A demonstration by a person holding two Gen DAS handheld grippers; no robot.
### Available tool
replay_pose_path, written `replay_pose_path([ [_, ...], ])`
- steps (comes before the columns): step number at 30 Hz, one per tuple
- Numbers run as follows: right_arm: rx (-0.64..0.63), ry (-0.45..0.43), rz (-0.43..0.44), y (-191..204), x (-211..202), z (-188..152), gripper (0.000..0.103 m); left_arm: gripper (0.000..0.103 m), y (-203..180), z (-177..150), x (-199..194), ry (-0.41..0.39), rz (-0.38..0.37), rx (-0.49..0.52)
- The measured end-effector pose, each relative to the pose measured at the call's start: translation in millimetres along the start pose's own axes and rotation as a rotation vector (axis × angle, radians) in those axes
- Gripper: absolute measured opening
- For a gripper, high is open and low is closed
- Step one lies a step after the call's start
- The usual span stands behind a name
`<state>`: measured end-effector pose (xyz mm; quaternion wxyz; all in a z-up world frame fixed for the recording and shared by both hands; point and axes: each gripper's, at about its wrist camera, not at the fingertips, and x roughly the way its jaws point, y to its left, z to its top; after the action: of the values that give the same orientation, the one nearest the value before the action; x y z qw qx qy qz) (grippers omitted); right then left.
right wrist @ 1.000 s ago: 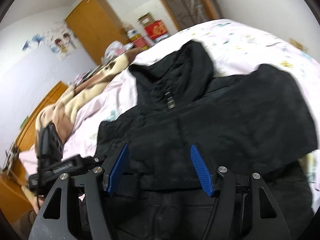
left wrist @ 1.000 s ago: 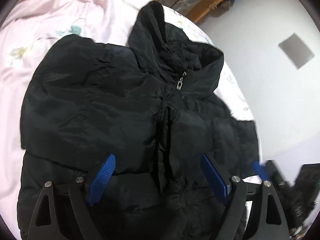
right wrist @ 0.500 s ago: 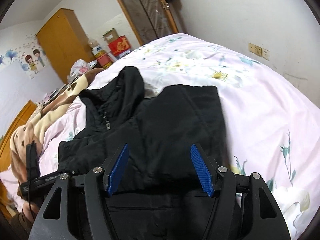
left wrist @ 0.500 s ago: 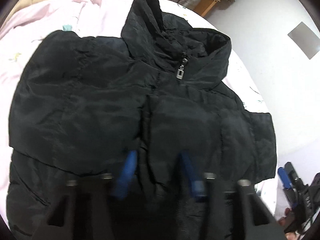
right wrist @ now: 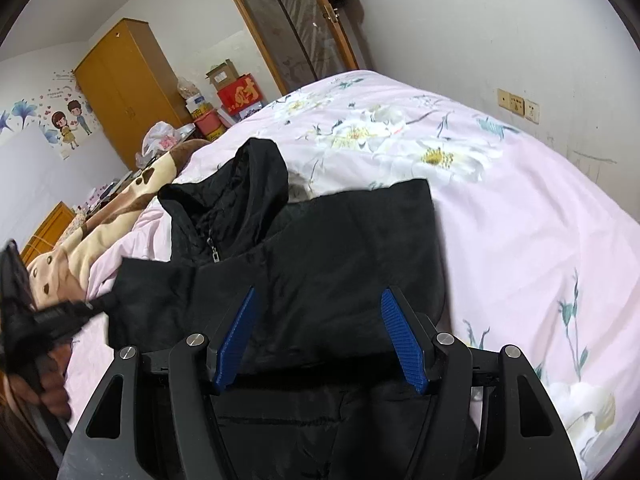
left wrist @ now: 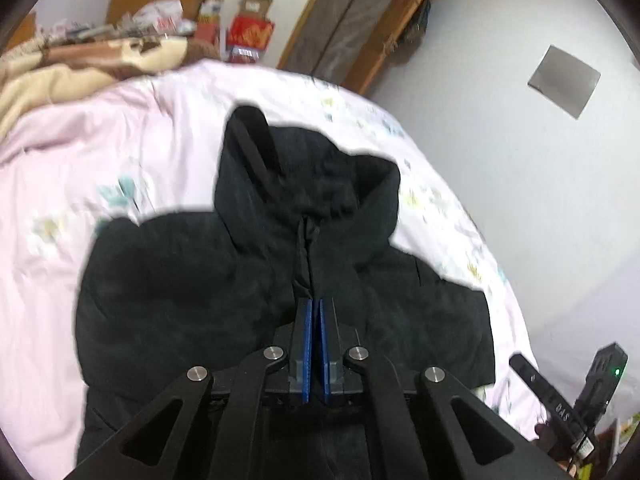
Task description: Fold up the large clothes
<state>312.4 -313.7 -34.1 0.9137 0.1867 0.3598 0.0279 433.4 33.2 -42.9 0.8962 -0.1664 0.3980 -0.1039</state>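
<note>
My left tongs (left wrist: 314,308) sit low in the centre of the left wrist view, their blue pads (left wrist: 306,344) pressed flat together after just clamping shut. I cannot tell whether any cloth is pinched between them; they point along the zip line of the black jacket (left wrist: 192,280), and the view is blurred. My right tongs (right wrist: 318,300) stand released in the lower middle of the right wrist view, their blue pads (right wrist: 402,344) well apart with the jacket's folded-over sleeve panel lying beyond the gap and nothing gripped.

The jacket lies spread on the bed (right wrist: 520,220), its hood pointing toward the upper middle of both views and its zip pull (right wrist: 215,255) showing left of centre in the right wrist view. A sleeve is folded across the chest. The bedcover is pale pink with a flower print. At the left edge of the right wrist view I see a hand (right wrist: 44,380) holding the other tool. Further out, a tan blanket (left wrist: 80,68) lies at the upper left, with a wooden wardrobe (right wrist: 124,88), a red box (right wrist: 240,94) and a door (right wrist: 296,20) beyond.
</note>
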Motion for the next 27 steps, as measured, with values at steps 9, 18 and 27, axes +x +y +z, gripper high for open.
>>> replay_pose_path([
  [9, -0.086, 0.010, -0.032, 14.9, 20.6, 9.8, 0.064, 0.000, 42.6, 20.0, -11.9, -0.104, 0.084, -0.060],
  [18, -0.064, 0.044, -0.057, 7.2, 38.7, 4.1, 0.064, 0.028, 69.1, -13.5, 50.7, 0.159, 0.034, -0.086],
  [27, -0.036, 0.025, -0.105, -14.2, 36.8, 4.2, 0.064, 0.039, 57.3, -17.3, 85.5, 0.223, 0.079, -0.108],
])
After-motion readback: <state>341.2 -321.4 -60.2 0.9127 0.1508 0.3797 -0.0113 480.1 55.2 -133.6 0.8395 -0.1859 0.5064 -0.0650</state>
